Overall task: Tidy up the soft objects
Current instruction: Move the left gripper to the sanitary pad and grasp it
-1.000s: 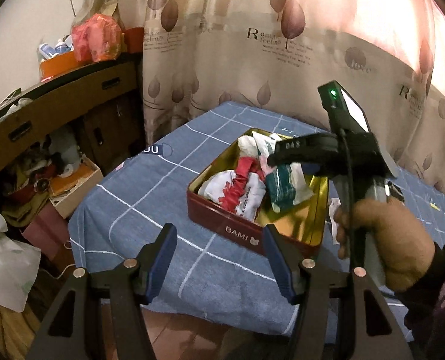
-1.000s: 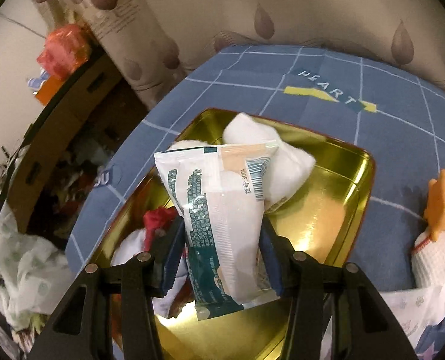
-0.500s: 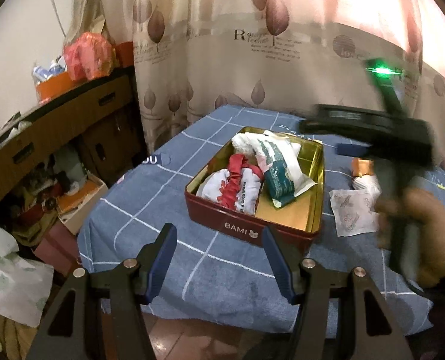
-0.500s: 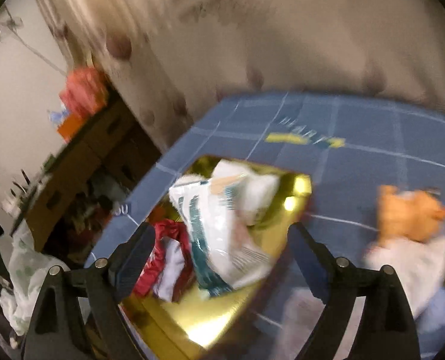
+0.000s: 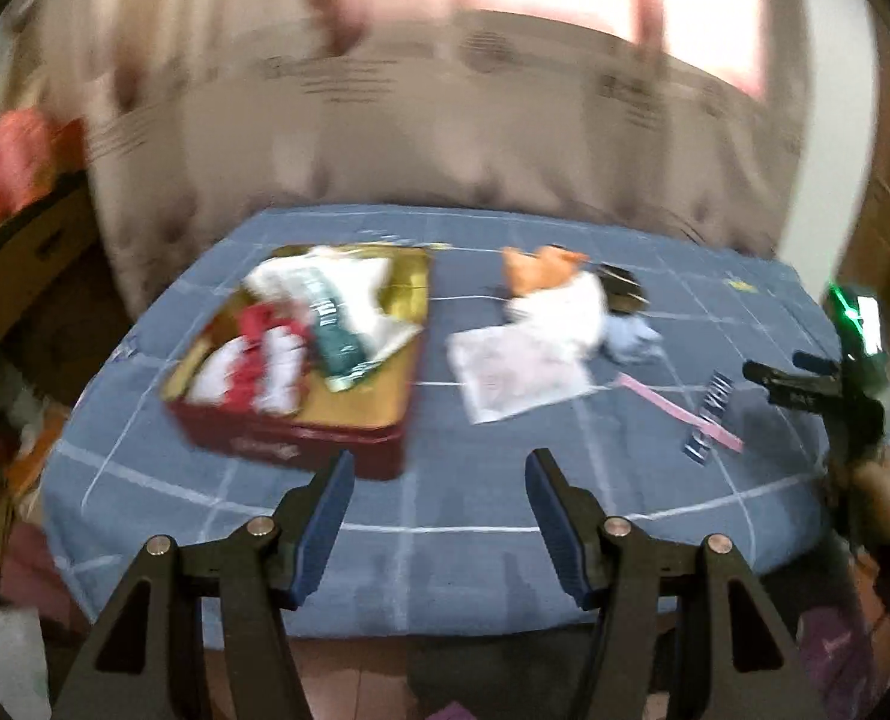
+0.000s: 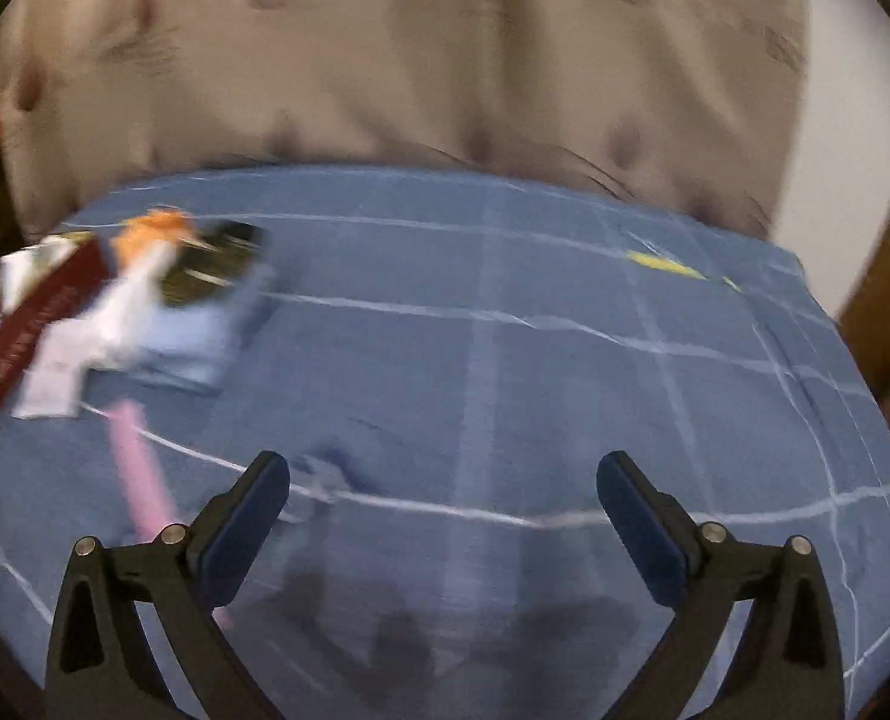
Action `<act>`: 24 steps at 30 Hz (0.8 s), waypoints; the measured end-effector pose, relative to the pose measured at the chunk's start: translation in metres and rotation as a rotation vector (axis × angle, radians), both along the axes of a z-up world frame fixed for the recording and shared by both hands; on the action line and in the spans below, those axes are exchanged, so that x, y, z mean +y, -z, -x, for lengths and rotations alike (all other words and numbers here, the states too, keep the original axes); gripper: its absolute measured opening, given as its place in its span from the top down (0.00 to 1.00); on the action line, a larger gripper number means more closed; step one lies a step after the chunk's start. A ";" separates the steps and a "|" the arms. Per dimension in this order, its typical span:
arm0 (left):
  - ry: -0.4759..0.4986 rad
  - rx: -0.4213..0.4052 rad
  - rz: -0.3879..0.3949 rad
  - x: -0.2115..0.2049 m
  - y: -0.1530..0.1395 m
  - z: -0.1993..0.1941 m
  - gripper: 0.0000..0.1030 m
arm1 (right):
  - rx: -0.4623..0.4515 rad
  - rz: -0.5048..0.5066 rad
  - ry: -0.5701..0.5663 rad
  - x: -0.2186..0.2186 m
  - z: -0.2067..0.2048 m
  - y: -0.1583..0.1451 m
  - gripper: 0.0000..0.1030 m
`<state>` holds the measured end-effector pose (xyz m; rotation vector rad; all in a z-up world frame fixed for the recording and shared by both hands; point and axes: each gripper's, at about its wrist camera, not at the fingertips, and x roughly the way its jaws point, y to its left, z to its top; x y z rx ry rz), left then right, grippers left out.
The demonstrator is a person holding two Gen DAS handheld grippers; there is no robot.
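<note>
Left gripper (image 5: pixel 438 480): jaws parted, empty, held above the near edge of the blue cloth (image 5: pixel 475 498). Ahead-left of it, the red tin (image 5: pixel 300 441) contains the tissue packet (image 5: pixel 336 330). Right gripper (image 6: pixel 443 483): jaws spread wide, empty, above bare cloth; plush toy (image 6: pixel 144 276) lies far ahead-left.

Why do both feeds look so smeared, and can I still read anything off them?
Left wrist: motion blur smears the tin, the soft items and the curtain; the window glares pink-white. Right wrist: heavier blur streaks the tablecloth; only the open right gripper and left gripper stay sharp.
</note>
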<state>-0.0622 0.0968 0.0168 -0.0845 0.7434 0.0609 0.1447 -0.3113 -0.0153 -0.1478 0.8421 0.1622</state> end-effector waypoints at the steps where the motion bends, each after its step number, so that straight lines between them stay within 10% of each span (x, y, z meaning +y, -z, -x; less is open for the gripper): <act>1: 0.040 0.004 -0.011 -0.011 -0.001 -0.004 0.41 | 0.021 -0.021 0.023 -0.010 -0.004 0.003 0.01; 13: 0.332 0.174 -0.019 -0.069 0.024 -0.121 0.40 | -0.011 -0.172 -0.052 -0.023 -0.001 -0.004 0.01; 24: 0.201 0.335 0.088 -0.058 0.063 -0.191 0.40 | -0.024 -0.227 -0.105 -0.024 0.004 -0.008 0.01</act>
